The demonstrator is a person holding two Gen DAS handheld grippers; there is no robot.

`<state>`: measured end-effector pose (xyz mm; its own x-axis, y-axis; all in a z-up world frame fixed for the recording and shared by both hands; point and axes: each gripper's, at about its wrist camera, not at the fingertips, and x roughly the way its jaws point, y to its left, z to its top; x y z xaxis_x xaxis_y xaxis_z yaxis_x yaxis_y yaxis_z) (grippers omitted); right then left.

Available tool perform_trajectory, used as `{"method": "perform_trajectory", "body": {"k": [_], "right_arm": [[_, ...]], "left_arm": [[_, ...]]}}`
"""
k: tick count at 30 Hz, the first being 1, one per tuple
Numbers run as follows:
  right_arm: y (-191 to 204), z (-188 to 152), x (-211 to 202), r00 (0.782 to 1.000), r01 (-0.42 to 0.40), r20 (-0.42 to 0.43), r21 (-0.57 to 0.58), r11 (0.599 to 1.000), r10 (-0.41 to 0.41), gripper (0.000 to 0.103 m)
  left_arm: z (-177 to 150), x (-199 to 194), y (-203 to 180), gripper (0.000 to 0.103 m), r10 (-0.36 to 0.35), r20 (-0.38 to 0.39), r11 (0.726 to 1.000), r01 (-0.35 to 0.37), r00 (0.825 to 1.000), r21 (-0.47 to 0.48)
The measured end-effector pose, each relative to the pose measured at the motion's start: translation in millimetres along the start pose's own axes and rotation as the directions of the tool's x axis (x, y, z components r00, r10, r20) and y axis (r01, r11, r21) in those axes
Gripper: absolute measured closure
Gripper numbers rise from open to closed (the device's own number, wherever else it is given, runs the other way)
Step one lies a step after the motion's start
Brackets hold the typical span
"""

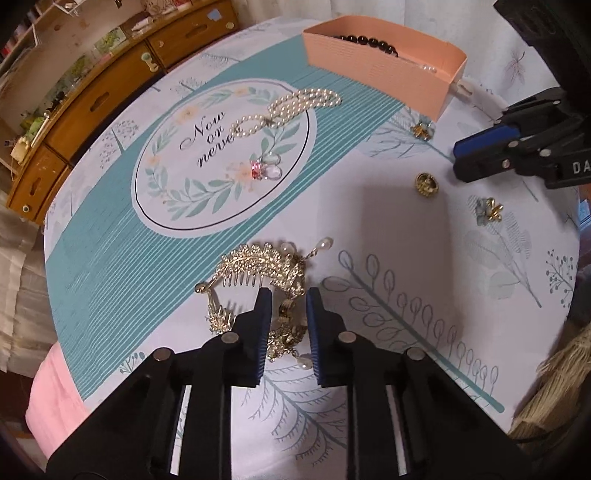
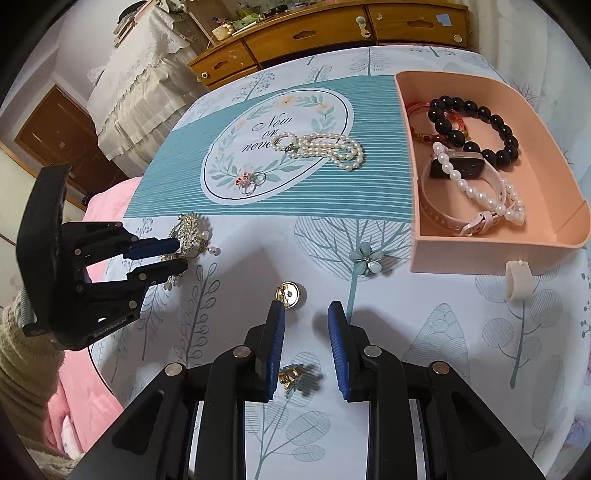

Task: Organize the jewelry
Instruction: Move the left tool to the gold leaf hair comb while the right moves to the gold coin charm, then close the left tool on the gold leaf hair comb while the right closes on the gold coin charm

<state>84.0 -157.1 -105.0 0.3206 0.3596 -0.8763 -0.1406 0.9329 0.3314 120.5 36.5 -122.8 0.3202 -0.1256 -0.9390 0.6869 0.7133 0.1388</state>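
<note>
1. A tablecloth [image 2: 480, 369] printed with leaves and trees covered the table; its teal striped band carried a wreathed oval [image 2: 275, 144] reading "Now or never".
2. A wooden drawer cabinet [image 2: 332, 33] stood beyond the table's far edge.
3. A peach tray [image 2: 565, 177] sat at the right of the right wrist view, holding a black bead bracelet [image 2: 495, 125], a red cord bracelet [image 2: 419, 110], a pink-strapped watch [image 2: 458, 166] and a pearl bracelet [image 2: 480, 192].
4. The left gripper [image 1: 288, 299] stood with its jaws narrowly parted on either side of a gold leaf hair comb [image 1: 258, 266]; whether the pads pressed the metal could not be told. Its housing read "GenRobot.AI" in the right wrist view.
5. The right gripper [image 2: 306, 314] hovered with jaws apart and nothing between the tips, a small gold earring [image 2: 291, 376] lying on the cloth below them.
6. A pearl necklace [image 2: 325, 147] lay coiled across the oval's edge.
7. A blue flower brooch [image 2: 365, 260] lay near the tray.
8. A round gold button-like piece [image 2: 290, 293] lay just ahead of the right gripper.
9. Clear and pink gem rings [image 2: 251, 182] lay on the oval.
</note>
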Motion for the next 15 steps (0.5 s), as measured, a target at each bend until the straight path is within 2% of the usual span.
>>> {"method": "perform_trajectory", "body": {"k": [8, 10, 15], "right_arm": [[-3.8, -2.4, 2.4, 1.000, -0.002, -0.004, 0.010, 1.000, 0.002, 0.079], [-4.9, -2.2, 3.4, 1.000, -0.001, -0.007, 0.015, 1.000, 0.002, 0.079], [-4.9, -0.8, 1.4, 1.000, -0.005, 0.002, 0.025, 1.000, 0.005, 0.079]], "left_arm": [[3.7, 4.3, -1.5, 0.087, -0.008, -0.015, 0.999, 0.009, 1.000, 0.034], [5.6, 5.1, -1.9, 0.091, -0.009, -0.015, 0.999, 0.010, 1.000, 0.037], [8.6, 6.2, -9.2, 0.092, 0.028, -0.031, 0.999, -0.027, 0.999, 0.039]]}}
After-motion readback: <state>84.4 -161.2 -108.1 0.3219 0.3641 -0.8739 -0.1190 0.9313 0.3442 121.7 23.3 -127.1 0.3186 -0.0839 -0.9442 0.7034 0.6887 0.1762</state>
